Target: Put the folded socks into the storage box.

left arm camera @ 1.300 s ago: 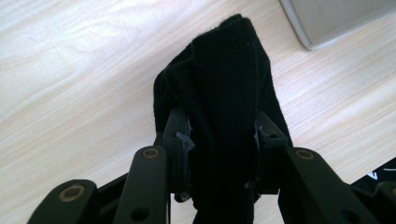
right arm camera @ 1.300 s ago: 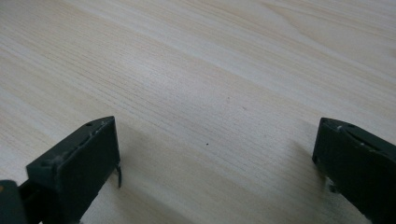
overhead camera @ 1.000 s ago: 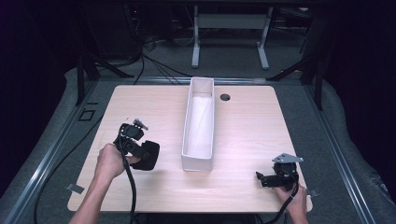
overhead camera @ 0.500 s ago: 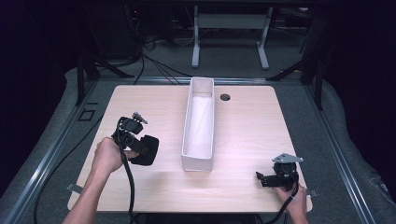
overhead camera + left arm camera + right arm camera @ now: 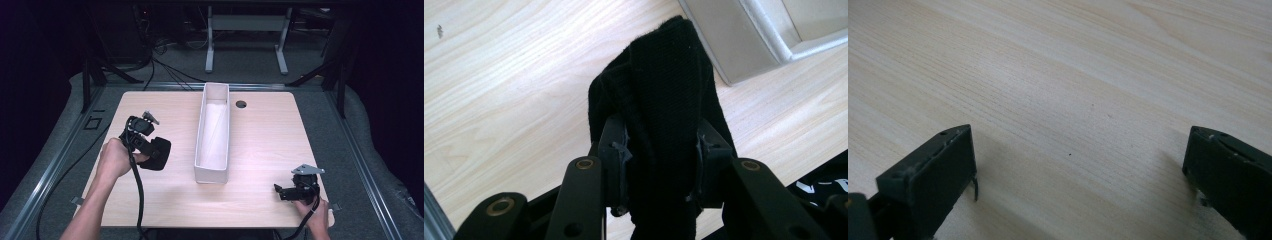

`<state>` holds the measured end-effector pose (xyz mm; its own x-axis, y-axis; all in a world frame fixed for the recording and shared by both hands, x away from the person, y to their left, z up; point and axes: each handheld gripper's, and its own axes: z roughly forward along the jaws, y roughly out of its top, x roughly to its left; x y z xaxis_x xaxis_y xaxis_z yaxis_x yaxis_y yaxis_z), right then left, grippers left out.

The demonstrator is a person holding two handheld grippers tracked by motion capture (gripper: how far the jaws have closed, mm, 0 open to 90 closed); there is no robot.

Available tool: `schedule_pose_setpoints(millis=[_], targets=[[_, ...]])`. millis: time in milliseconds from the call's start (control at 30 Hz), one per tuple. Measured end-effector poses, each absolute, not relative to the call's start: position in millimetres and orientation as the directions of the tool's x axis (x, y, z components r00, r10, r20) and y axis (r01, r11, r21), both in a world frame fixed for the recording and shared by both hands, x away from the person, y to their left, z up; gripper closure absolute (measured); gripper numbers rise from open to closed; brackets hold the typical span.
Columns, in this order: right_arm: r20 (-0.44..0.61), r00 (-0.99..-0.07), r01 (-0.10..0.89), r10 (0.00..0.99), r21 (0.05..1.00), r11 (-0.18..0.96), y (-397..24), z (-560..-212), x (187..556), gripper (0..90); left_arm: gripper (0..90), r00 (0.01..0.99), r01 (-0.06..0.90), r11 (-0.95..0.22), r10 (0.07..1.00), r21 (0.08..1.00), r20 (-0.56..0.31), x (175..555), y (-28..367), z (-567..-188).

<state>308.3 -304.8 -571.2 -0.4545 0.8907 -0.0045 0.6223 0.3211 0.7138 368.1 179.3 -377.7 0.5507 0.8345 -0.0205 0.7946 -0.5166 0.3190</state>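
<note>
While the left gripper [image 5: 659, 165] clamps a black cloth [image 5: 664, 100] above the table [image 5: 260, 125] beside the white box [image 5: 214, 135], the right gripper [image 5: 1078, 170] rests wide open, empty, near the front edge.

A black cloth [image 5: 664, 100] lies against a pale, wood-grained worktop [image 5: 260, 135]; the long box [image 5: 214, 132] is white, both claws black.
</note>
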Motion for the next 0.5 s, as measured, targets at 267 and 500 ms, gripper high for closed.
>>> schedule_pose_setpoints(millis=[267, 500], targets=[[-0.006, -0.455, 0.621, 0.89, 0.714, 0.323, -305, -571, 308, 0.0, 65.0, 0.557, 0.787, -0.525, 0.83, 0.325, -0.007, 371, 174, -367], [-0.002, -0.458, 0.623, 0.889, 0.712, 0.323, -305, -571, 308, 0.0, 65.0, 0.567, 0.779, -0.535, 0.824, 0.326, -0.002, 375, 169, -361]])
